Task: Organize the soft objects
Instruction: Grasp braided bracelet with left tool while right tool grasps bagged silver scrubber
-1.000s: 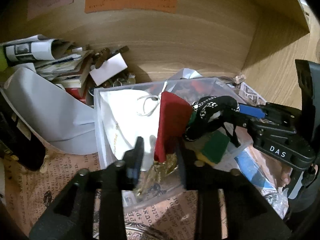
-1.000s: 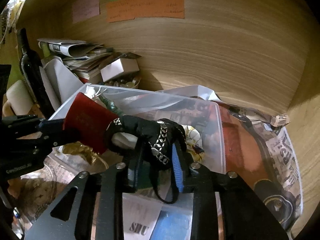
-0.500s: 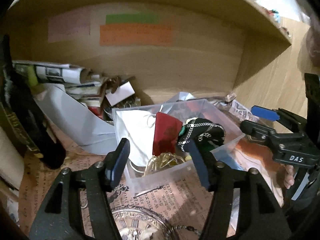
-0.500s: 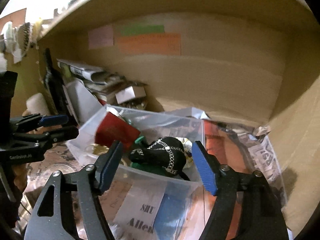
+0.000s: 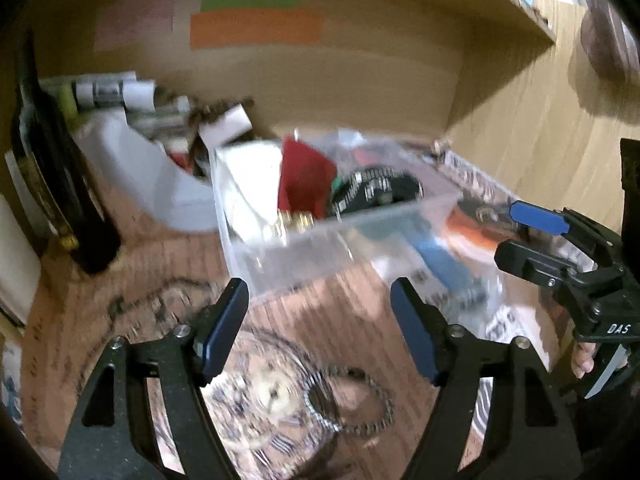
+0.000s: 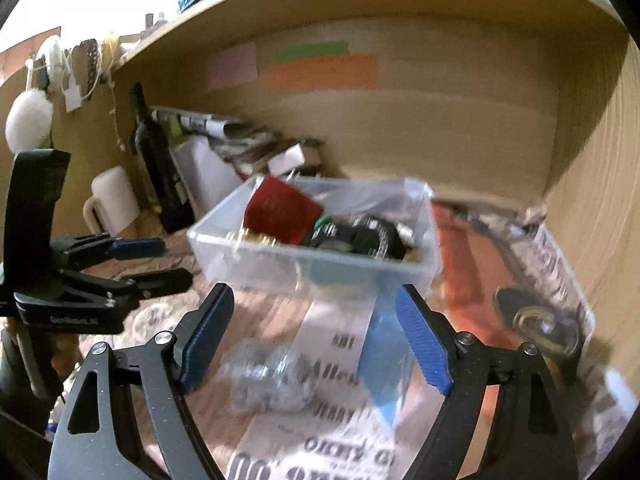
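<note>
Where it lies binned: red pouch [image 6: 280,212] | flat, tilted, blurred

Left gripper [image 5: 318,326], right gripper [image 6: 316,334] — black frames, blue ribbed pads, silver screws; white "DAS" lettering.

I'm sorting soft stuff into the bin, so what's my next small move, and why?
Probably reach the left tongs toward the chain on the desk: both tongs, right too, are open and empty, and the red pouch and black item lie in the bin.
</note>
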Available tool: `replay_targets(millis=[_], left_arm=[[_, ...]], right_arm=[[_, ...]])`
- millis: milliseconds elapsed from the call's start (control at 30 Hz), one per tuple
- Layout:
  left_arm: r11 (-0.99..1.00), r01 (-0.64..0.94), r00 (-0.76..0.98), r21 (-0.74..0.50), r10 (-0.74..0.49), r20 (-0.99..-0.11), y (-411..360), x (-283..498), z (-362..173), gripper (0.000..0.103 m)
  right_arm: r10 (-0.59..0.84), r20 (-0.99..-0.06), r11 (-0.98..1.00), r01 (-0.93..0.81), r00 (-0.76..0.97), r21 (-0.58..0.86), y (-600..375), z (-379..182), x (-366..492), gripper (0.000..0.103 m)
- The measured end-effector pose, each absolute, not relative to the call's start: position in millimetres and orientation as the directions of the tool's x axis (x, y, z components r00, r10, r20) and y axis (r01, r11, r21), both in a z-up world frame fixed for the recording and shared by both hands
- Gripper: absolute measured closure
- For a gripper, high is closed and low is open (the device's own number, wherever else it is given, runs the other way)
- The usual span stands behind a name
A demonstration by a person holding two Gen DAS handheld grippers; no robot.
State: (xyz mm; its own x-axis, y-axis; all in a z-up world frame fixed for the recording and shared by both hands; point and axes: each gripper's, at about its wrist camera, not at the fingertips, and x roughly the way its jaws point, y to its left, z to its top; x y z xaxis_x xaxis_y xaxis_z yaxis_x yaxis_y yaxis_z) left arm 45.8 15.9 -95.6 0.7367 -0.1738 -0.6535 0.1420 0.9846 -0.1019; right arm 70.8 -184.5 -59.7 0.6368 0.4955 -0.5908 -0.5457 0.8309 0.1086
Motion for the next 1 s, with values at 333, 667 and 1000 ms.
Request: replay_targets(millis=[333,667,1000], left_arm=[[0.981,0.141,0.646,-0.130,-0.191,-0.739,5.9,30.1,-141.2,0.030],[0.982,0.137,0.638,-0.127,-0.186,-0.747,2.0,23.5,-161.0,0.030],[0.982,0.155,0.651,-0.109,-0.185,-0.736,1.0,17.4,-159.9,0.067]], right_arm=[[0.511,-0.670,0.818,-0.545,0.539,0.185,-180.1,-95.9,58.0,0.022],[0.509,-0.718,0.815,-0.535,0.475,0.223,-170.9,-123.6,65.4,0.026],[0.527,-0.719,0.797,-0.556,0.453,0.234,-165.2,-124.3,69.9,0.065]])
